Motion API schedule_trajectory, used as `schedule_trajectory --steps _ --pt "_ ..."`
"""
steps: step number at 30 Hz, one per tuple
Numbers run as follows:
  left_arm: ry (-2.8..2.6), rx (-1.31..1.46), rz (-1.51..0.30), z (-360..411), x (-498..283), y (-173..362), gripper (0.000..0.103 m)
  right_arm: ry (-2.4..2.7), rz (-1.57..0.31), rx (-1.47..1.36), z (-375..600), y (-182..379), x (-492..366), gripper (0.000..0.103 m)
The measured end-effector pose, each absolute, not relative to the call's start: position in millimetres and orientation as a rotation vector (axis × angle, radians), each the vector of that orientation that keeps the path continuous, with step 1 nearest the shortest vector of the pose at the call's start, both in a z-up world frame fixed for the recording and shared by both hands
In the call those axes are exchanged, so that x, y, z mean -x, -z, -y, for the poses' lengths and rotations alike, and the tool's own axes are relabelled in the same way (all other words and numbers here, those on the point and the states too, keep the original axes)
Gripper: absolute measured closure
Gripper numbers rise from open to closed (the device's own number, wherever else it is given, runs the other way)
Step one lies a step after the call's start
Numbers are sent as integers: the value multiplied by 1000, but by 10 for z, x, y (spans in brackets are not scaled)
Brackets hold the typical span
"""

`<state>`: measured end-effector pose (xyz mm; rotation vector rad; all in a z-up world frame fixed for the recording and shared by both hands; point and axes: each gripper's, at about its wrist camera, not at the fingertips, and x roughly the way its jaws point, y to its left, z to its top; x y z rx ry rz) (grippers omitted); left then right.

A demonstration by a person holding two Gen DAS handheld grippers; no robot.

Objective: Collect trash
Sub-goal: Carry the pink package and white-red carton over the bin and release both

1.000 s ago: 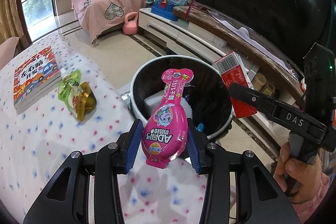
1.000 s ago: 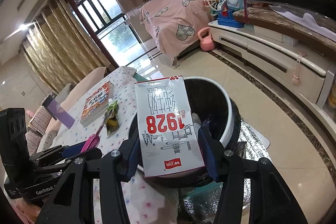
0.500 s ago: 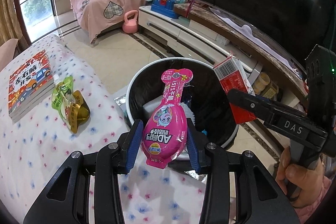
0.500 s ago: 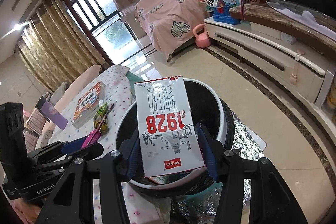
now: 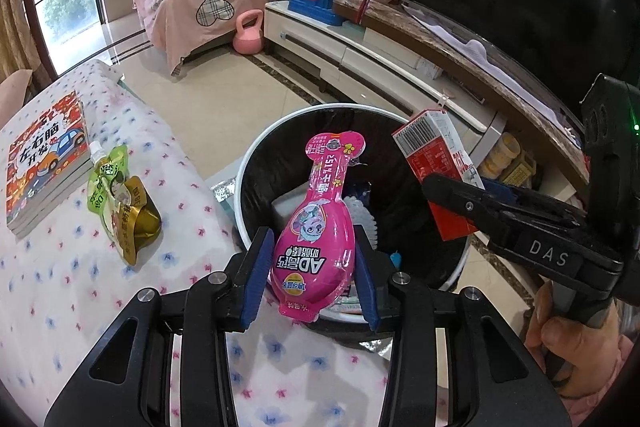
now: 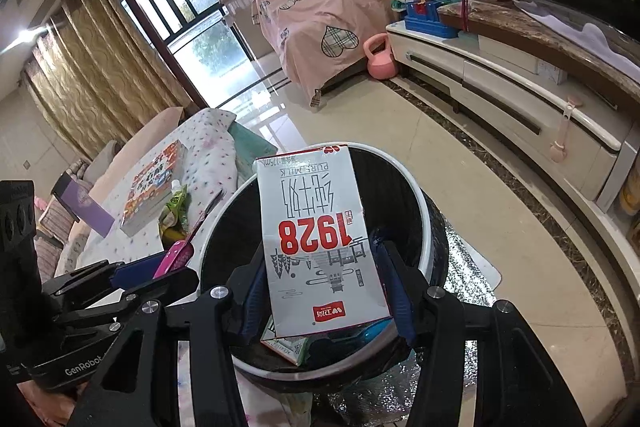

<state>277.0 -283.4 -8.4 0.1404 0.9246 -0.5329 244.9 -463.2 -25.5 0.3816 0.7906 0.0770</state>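
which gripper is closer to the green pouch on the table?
Left. The left gripper, holding the pink packet, is beside the green pouch; the right gripper is across the bin.

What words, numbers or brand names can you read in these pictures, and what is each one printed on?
"1928" and "PURE MILK": milk carton, seen upside down.
"AD": pink snack pack, upside down; its other print is Chinese.
"DAS": right gripper body.
"GenRobot": left gripper body.
Book cover: large Chinese characters.
Green pouch: print too small to read.
Carton barcode digits: too small.
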Motion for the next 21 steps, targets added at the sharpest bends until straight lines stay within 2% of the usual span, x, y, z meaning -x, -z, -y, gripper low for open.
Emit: schedule_trajectory --steps 21 --pt "529 -159 -965 2916 -2891 179 66 -60 -883 -327 4583 391 -2652 50"
